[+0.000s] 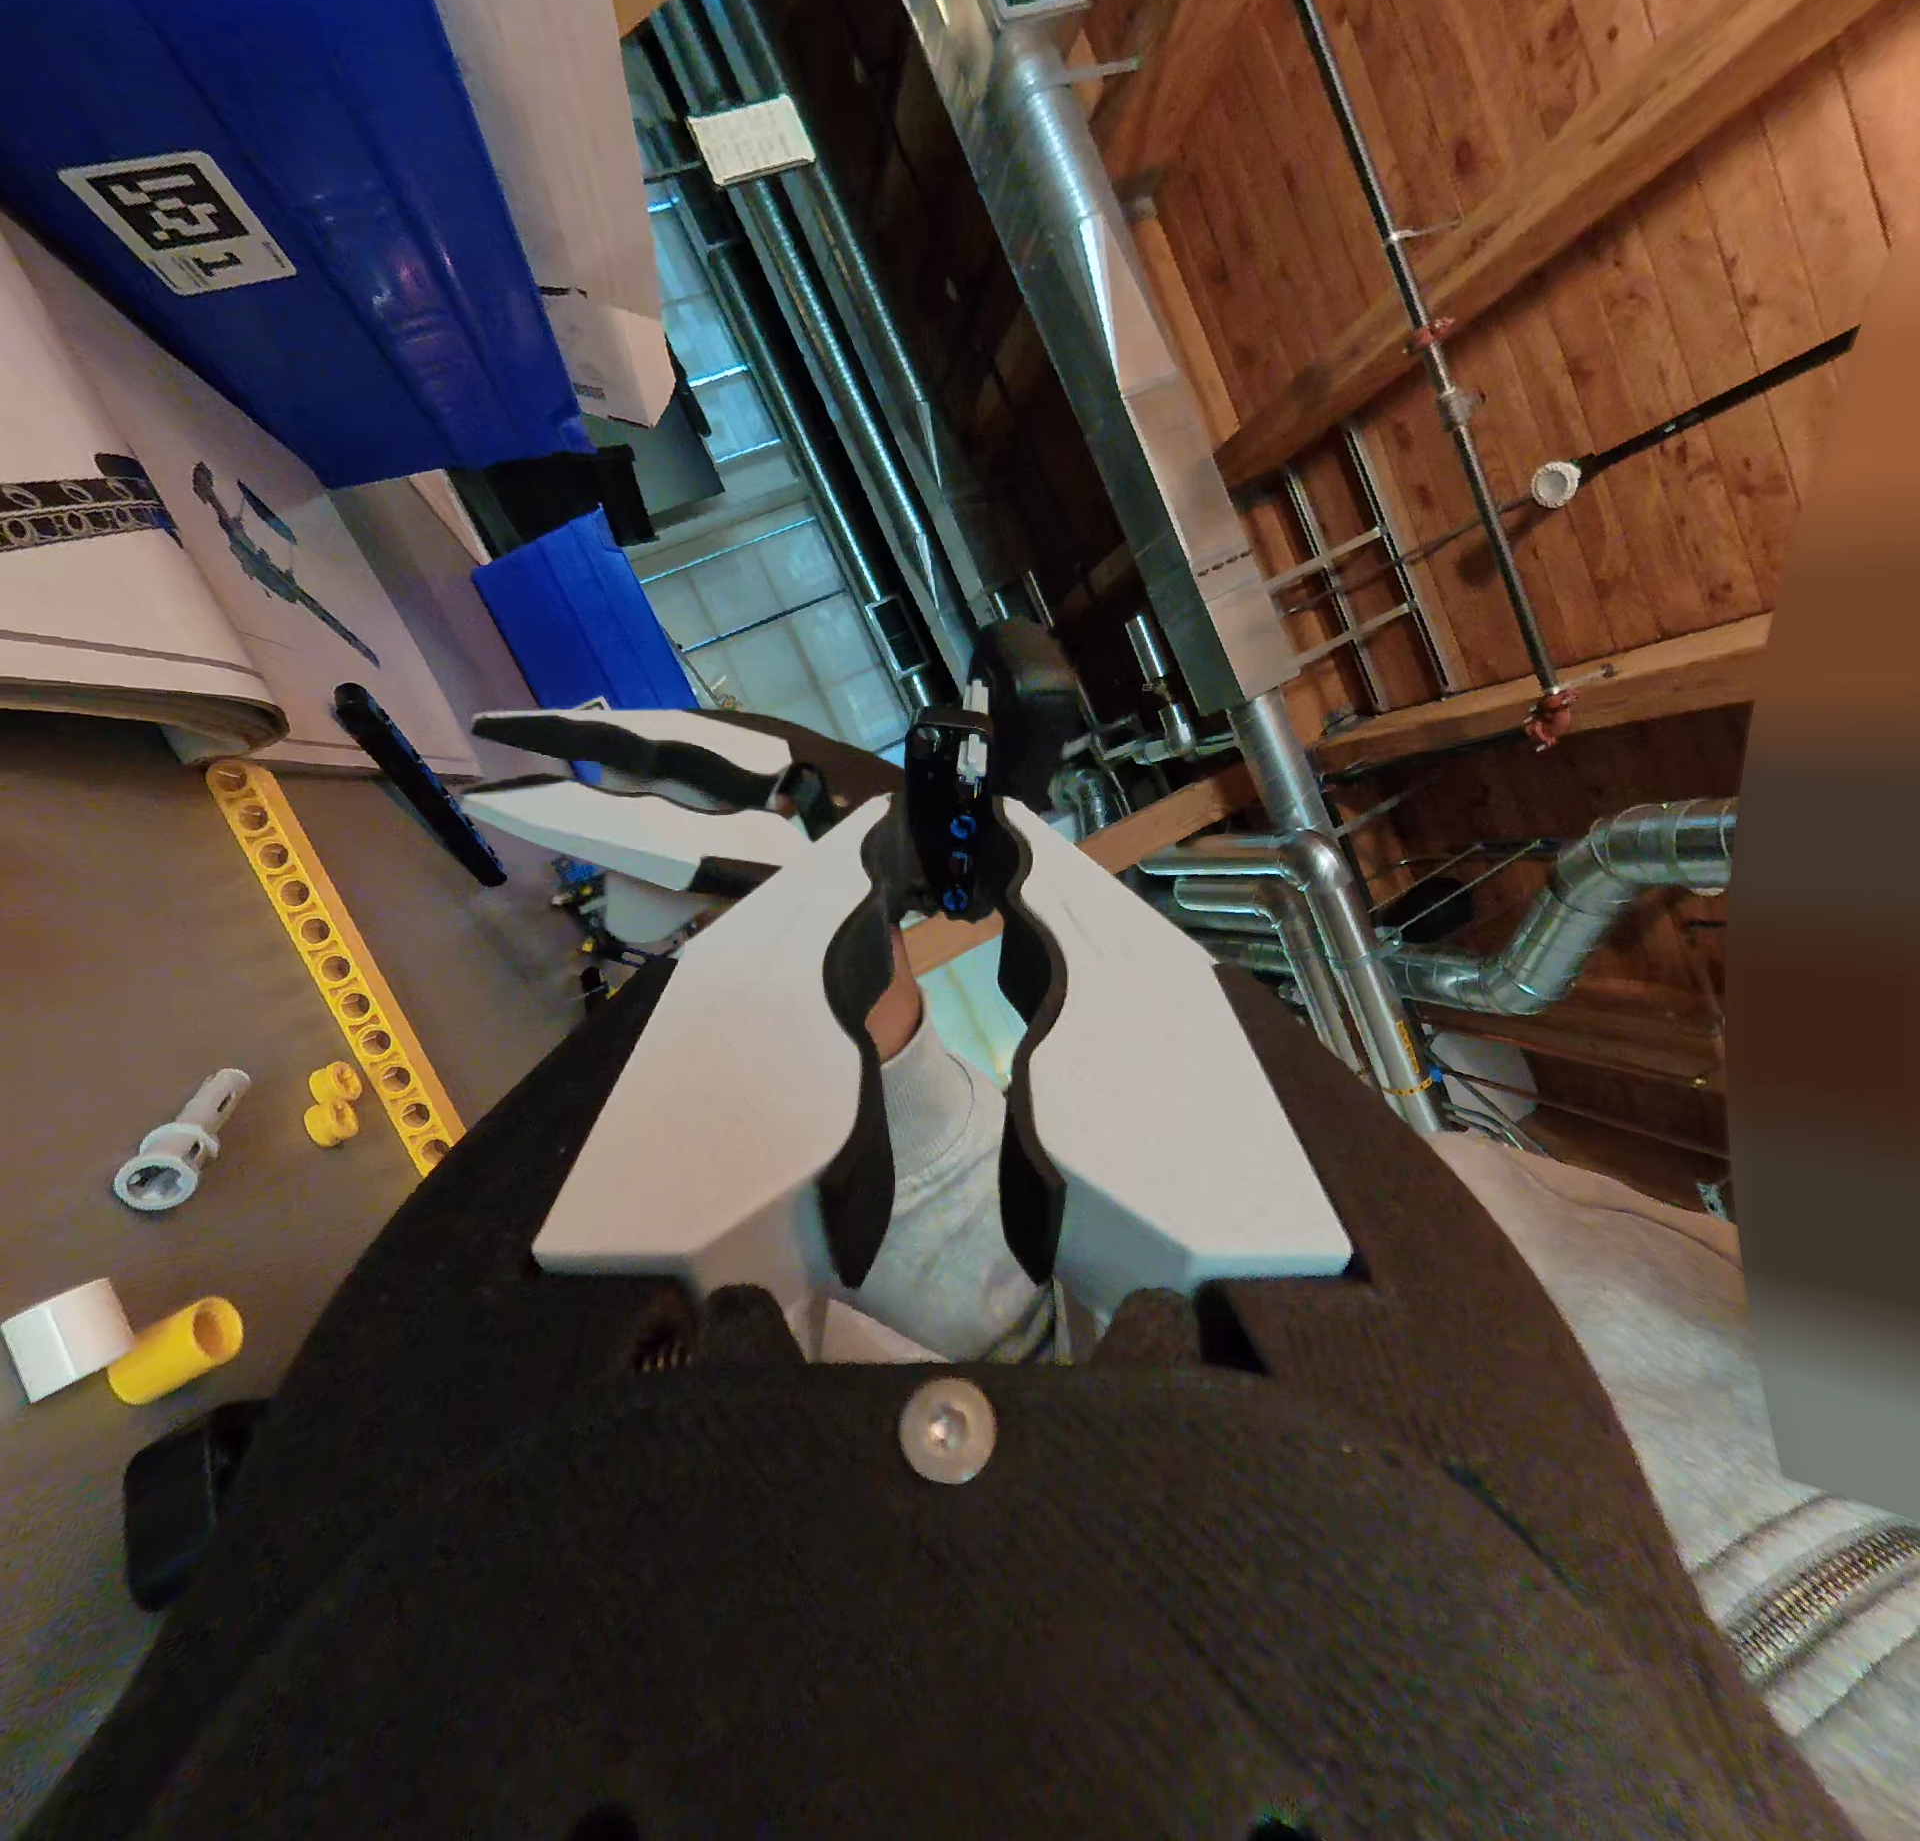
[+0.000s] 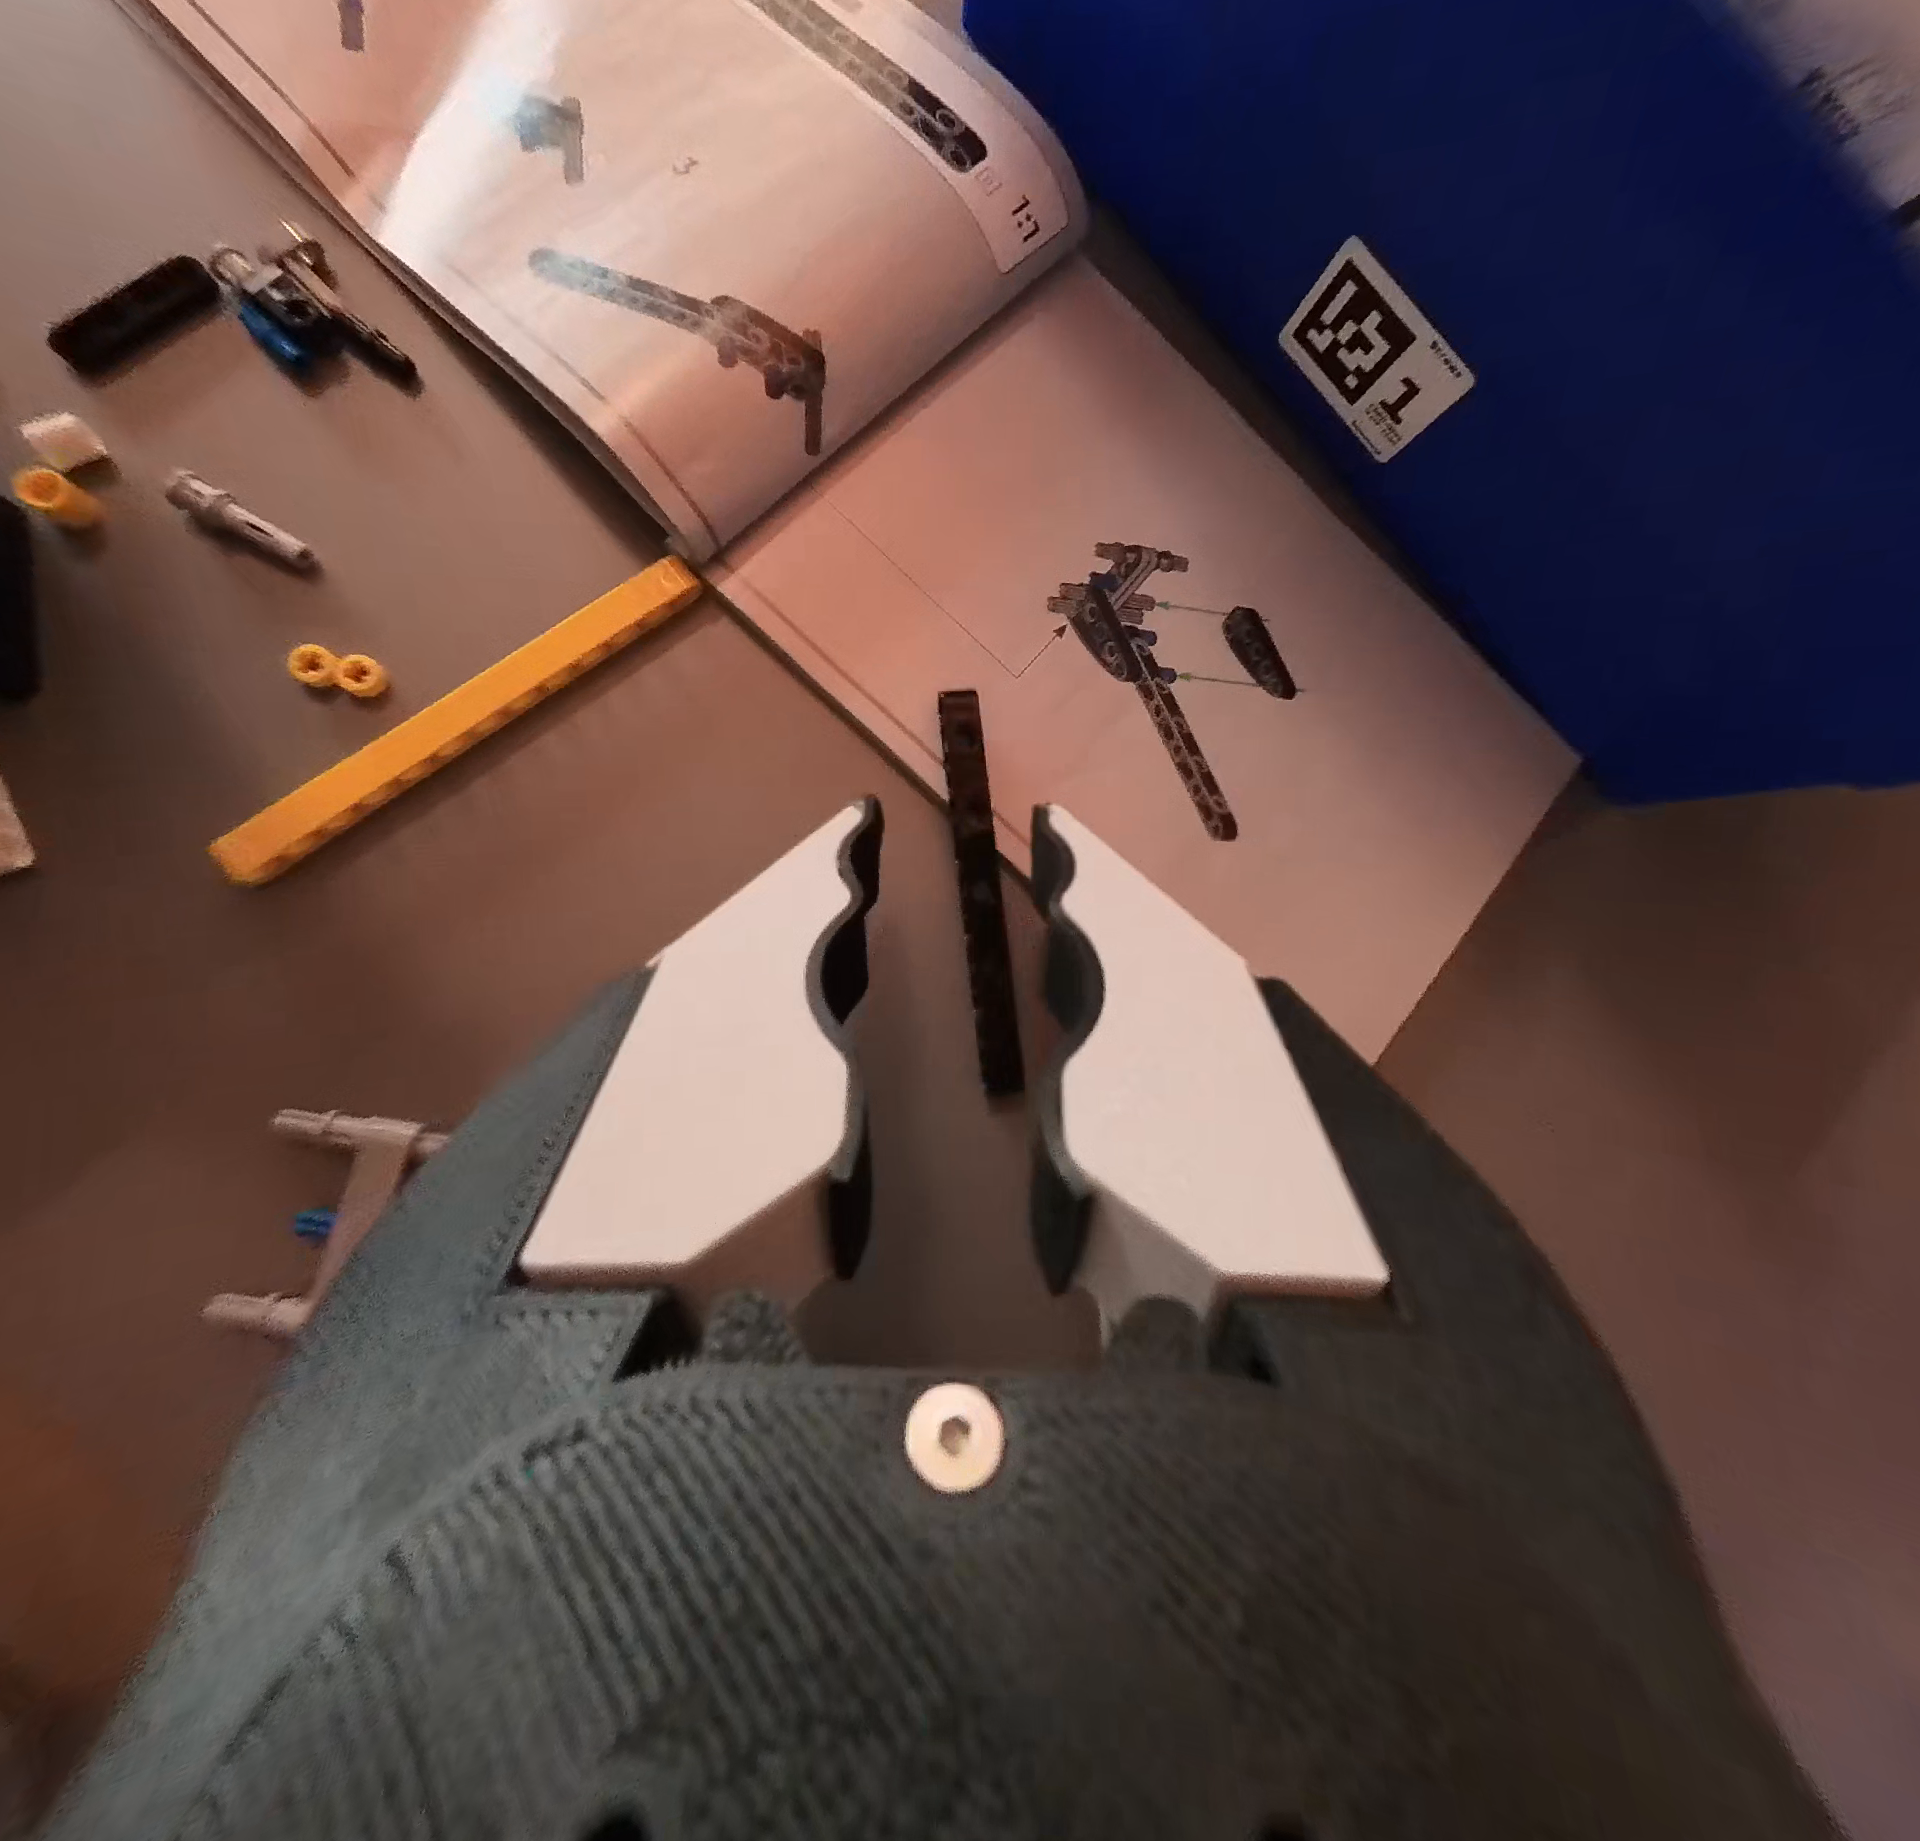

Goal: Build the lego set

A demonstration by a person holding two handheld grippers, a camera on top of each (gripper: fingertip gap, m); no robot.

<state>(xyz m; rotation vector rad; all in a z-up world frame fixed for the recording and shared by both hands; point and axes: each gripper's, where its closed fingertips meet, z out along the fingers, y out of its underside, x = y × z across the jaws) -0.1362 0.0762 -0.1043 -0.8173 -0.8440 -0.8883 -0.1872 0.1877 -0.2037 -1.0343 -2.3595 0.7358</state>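
In my left gripper (image 1: 951, 856) I clench a small black lego assembly (image 1: 948, 815), a short glossy beam studded with blue pins and a white piece at its top, lifted off the table against wooden planks and ribbed metal ducts that only the left wrist view shows. My right gripper (image 2: 951, 835) hangs released, its white wavy-edged fingers (image 2: 748, 1043) spread either side of a long black beam (image 2: 979, 898) that lies flat, one end on the open instruction booklet (image 2: 727, 233); I appear to be above it, not touching, though blur makes that uncertain. The right wrist view alone shows a grey pin frame (image 2: 353, 1209) by my body. Both views catch the holed yellow beam (image 2: 457, 721), paired yellow bushes (image 2: 335, 669), grey axle pin (image 2: 239, 522) and matte brown table (image 2: 1610, 1012) beside a blue bin (image 2: 1558, 181).
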